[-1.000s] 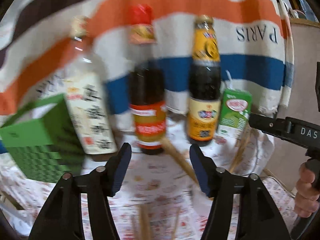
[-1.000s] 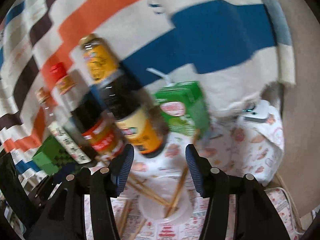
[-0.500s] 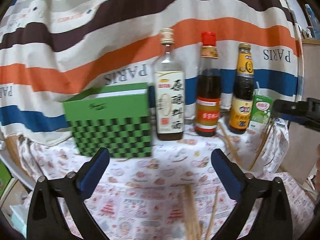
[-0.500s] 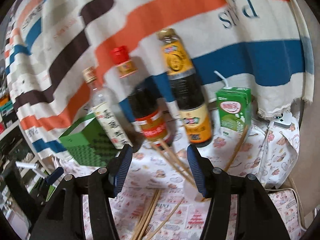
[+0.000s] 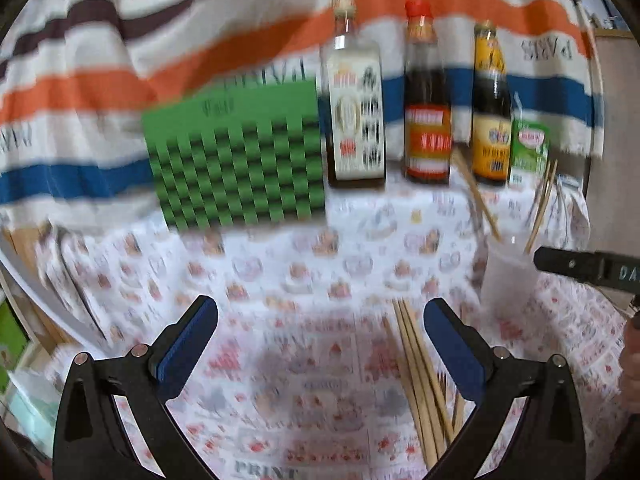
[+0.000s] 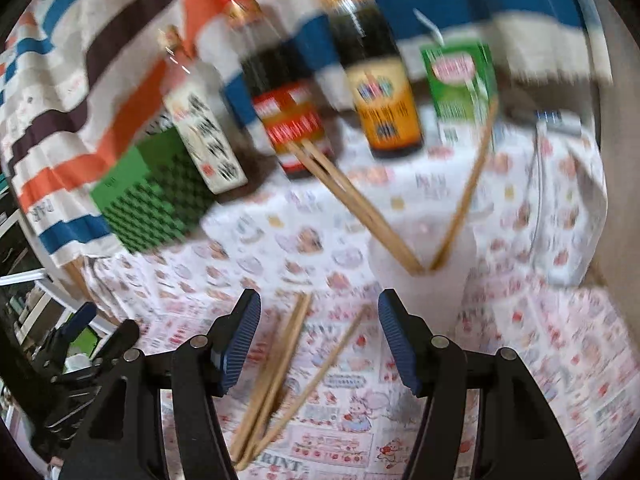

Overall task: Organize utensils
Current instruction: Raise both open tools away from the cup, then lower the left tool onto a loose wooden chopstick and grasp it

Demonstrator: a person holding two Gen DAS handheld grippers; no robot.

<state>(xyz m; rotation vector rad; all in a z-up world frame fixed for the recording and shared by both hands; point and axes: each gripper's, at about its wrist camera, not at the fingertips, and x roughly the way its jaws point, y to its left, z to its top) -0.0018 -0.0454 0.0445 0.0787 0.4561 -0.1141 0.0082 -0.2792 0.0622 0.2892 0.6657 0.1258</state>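
Chopsticks (image 6: 276, 372) lie loose on the printed tablecloth (image 5: 304, 264), near side, and both tools hang just above them. Left gripper (image 5: 320, 344) has its jaws spread as wide as they go, nothing between the pads, the bundle lying just inside its right finger. Right gripper (image 6: 318, 336) is part open and its jaws are opening; the loose sticks lie in the gap below, but the pads press on nothing.

More chopsticks (image 6: 360, 204) already stand in the white cup (image 6: 420, 280), splayed left and right, just beyond the right gripper.

Risks from here, as I judge it: the sticks are thin and lie crossed, so a pinch could catch one and flick the others away. The cup looks light; a nudge from a finger could tip it and spill what it holds. Both tools work close together and could collide.

Far side: a green checked box (image 5: 236, 156) at the left, three sauce bottles (image 5: 426, 96) in a row, a green drink carton (image 5: 528, 152) at the right. Behind hangs a striped cloth (image 5: 100, 80) in orange, blue and brown.
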